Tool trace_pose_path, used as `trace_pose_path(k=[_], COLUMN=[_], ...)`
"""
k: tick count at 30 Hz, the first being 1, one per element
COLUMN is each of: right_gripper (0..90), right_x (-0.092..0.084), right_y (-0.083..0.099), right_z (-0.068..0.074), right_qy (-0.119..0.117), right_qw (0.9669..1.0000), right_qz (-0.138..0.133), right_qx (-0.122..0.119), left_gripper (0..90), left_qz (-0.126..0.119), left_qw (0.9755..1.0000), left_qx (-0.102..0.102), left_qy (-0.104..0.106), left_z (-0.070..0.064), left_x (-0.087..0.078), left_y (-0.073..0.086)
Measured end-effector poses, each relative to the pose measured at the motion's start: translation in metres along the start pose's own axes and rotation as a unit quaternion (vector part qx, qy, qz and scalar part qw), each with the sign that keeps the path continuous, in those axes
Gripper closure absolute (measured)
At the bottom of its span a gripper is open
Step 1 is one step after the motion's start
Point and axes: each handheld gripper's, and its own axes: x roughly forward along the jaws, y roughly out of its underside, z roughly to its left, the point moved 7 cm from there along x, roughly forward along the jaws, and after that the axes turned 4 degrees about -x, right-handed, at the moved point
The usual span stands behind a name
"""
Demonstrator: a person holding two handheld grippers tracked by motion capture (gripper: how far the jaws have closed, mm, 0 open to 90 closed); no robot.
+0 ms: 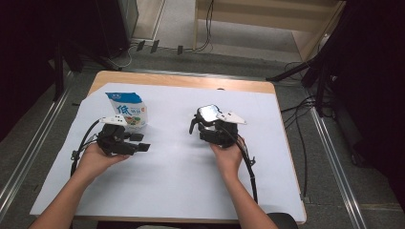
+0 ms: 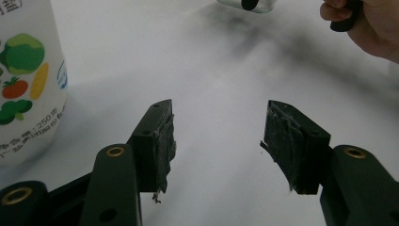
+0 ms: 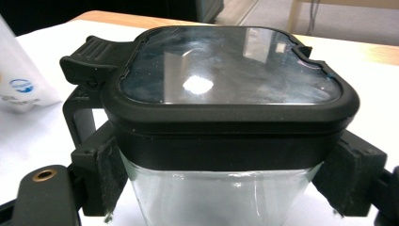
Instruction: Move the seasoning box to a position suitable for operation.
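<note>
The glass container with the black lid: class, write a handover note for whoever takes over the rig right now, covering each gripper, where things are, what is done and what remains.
Right gripper: shut on the glass container, fingers pressing its sides just under the black lid, which is on.
Left gripper: open, nothing between its fingers, above the white sheet.
White pouch: upright just beyond the left gripper, untouched.
Done: container gripped.
Left: probably opening the lid and bringing the pouch to it.
</note>
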Motion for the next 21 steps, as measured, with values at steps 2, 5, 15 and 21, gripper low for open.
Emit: trace_pose_path(k=[2,5,15,21], right_gripper=[16.2,16.2,16.2,16.2], right_x=[0.004,0.009,0.025,0.034], right_y=[-0.002,-0.004,-0.005,0.002], right_z=[0.006,0.014,0.041,0.054], right_qy=[-0.008,-0.017,-0.051,-0.063], right_qw=[1.0000,0.9998,0.9984,0.9971], right_qz=[0.001,0.001,0.014,0.025], right_qx=[-0.004,-0.010,-0.023,-0.034], left_gripper=[43.8,43.8,43.8,44.0], left_qz=[-0.001,-0.004,-0.002,-0.005], left_qw=[1.0000,1.0000,0.9999,0.9999], left_qx=[-0.003,-0.008,-0.011,-0.009], left_qy=[-0.001,-0.002,-0.011,-0.013], left_z=[0.001,0.001,0.001,0.002], left_x=[-0.001,-0.003,-0.006,-0.005], left_y=[0.002,0.004,0.011,0.010])
